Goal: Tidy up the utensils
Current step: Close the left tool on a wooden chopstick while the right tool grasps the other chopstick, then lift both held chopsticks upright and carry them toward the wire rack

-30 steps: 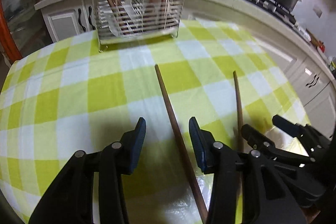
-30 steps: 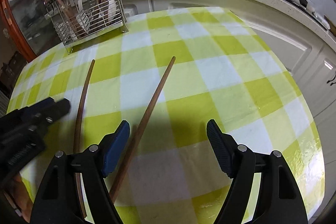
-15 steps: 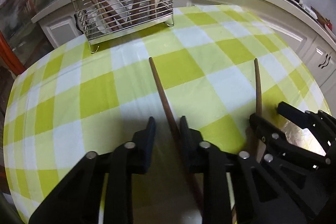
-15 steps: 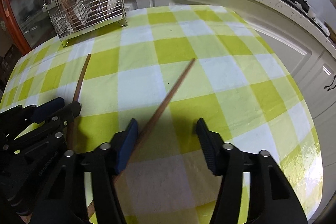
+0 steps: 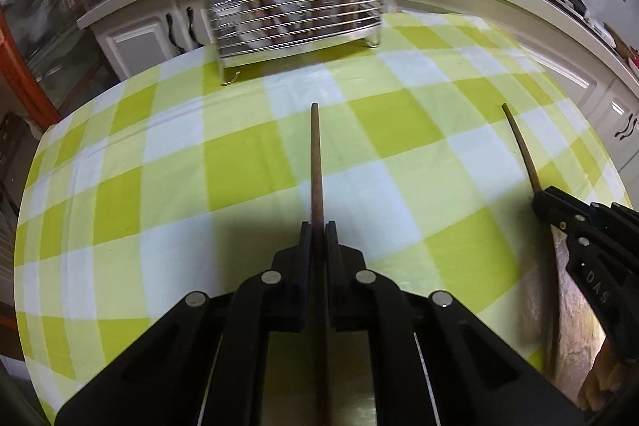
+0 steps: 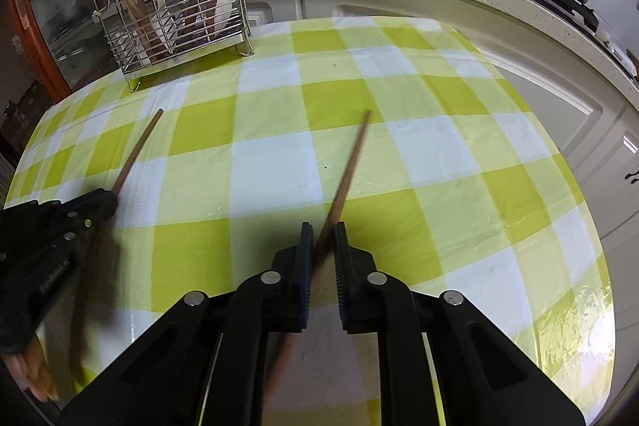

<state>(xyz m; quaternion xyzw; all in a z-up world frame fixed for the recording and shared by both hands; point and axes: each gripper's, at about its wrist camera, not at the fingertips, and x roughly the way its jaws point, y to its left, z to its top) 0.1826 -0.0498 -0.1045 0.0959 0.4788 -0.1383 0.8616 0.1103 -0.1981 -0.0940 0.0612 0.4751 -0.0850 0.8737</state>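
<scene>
- Two chopsticks, left chopstick [image 5: 315, 162] and right chopstick [image 6: 346, 170], lie well short of the wire rack [image 6: 171, 14].
- My left gripper [image 5: 318, 230] and right gripper [image 6: 322, 232] have just clamped one each; I judge lifting comes next.

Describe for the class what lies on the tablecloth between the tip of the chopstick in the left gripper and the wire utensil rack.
Nothing: only bare checked tablecloth lies between the chopstick and the rack, as the left wrist view shows.

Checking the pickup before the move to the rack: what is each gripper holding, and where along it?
Left gripper is shut on one wooden chopstick, right gripper on the other chopstick; each grips partway along, tip sticking out ahead.
</scene>
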